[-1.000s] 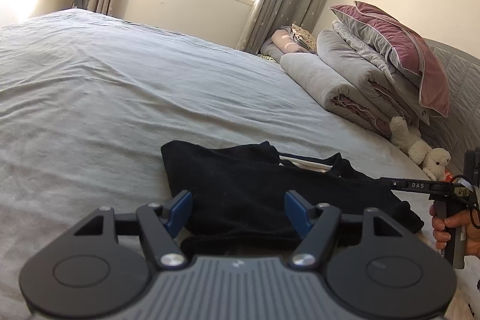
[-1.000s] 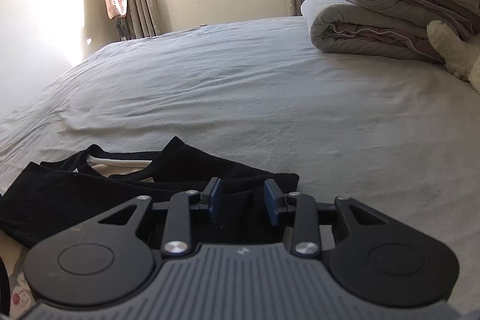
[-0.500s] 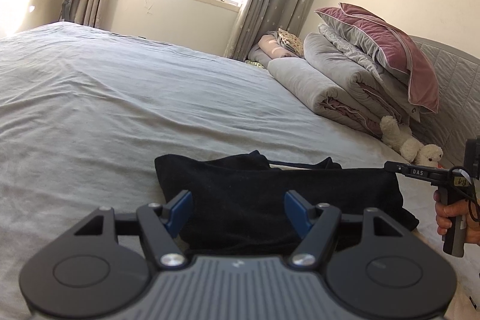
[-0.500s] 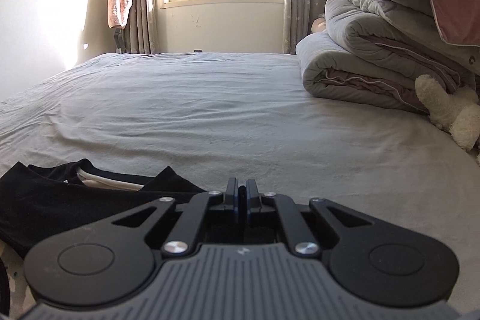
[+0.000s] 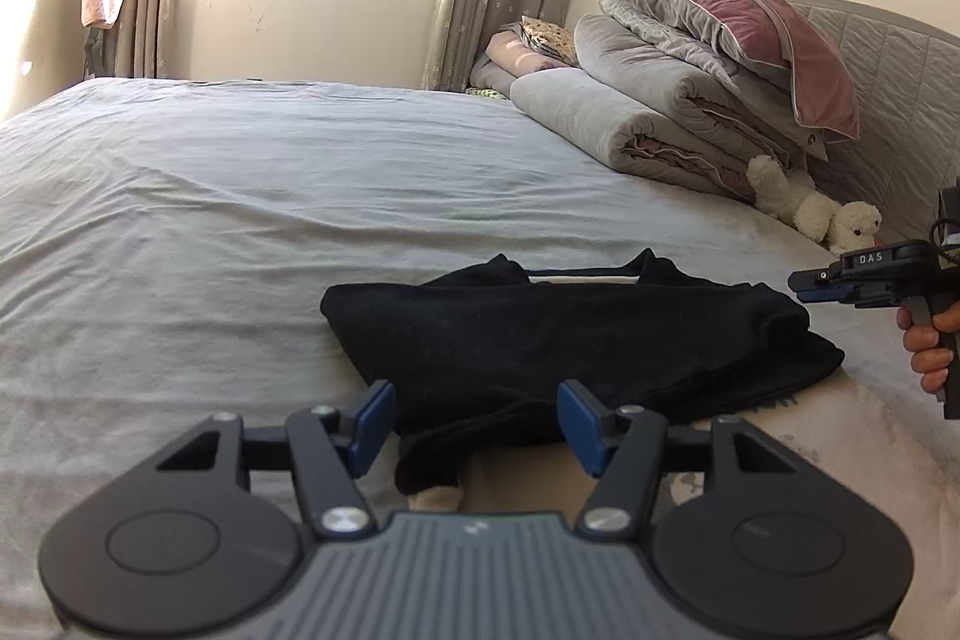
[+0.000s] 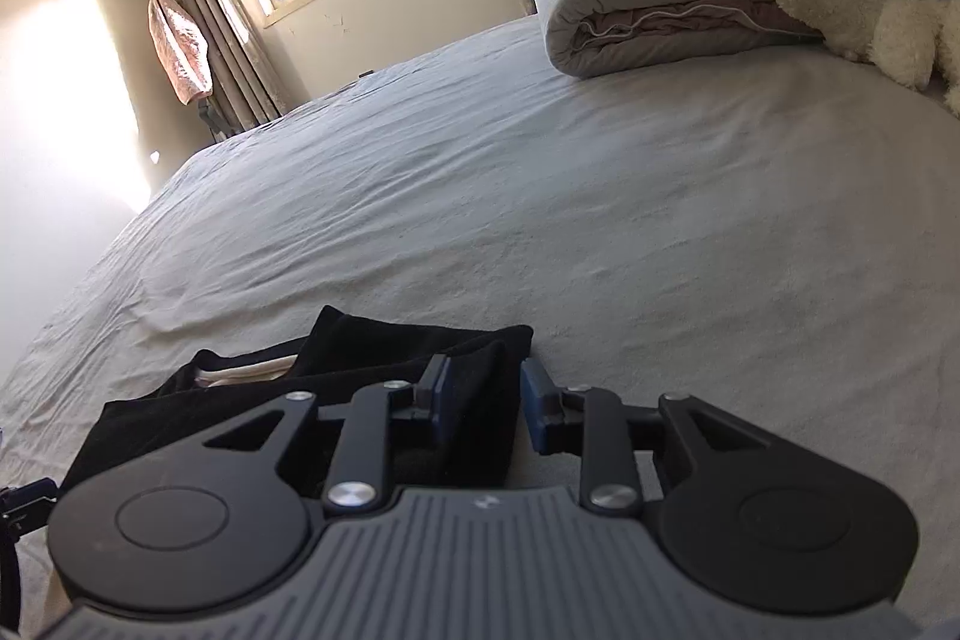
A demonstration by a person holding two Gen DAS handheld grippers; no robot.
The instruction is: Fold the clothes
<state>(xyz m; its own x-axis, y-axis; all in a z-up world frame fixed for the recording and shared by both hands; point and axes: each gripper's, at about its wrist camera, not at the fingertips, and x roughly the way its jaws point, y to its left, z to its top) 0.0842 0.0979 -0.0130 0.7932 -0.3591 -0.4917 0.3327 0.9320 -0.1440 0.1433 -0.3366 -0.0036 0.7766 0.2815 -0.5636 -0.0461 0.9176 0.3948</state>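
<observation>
A black garment (image 5: 570,334) lies folded in a compact heap on the grey bed sheet (image 5: 240,220), a strip of pale lining showing at its far edge. My left gripper (image 5: 477,427) sits at its near edge with its jaws closing. A dark fold of fabric lies between the blue pads, which do not press on it. My right gripper (image 5: 807,289), held by a hand, hovers at the garment's right end. In the right wrist view the right gripper (image 6: 486,397) has its jaws opening, and the garment (image 6: 360,358) corner shows between them, unpressed.
Rolled grey duvets and a mauve pillow (image 5: 690,100) are stacked at the padded headboard, with a white plush toy (image 5: 810,208) beside them. A window with curtains is beyond the bed. Wide grey sheet stretches left of and behind the garment.
The right jaws snapped shut half a second ago and now stand apart again; that gripper drew back to the right and rolled. The left jaws have narrowed slightly. The garment looks more compact.
</observation>
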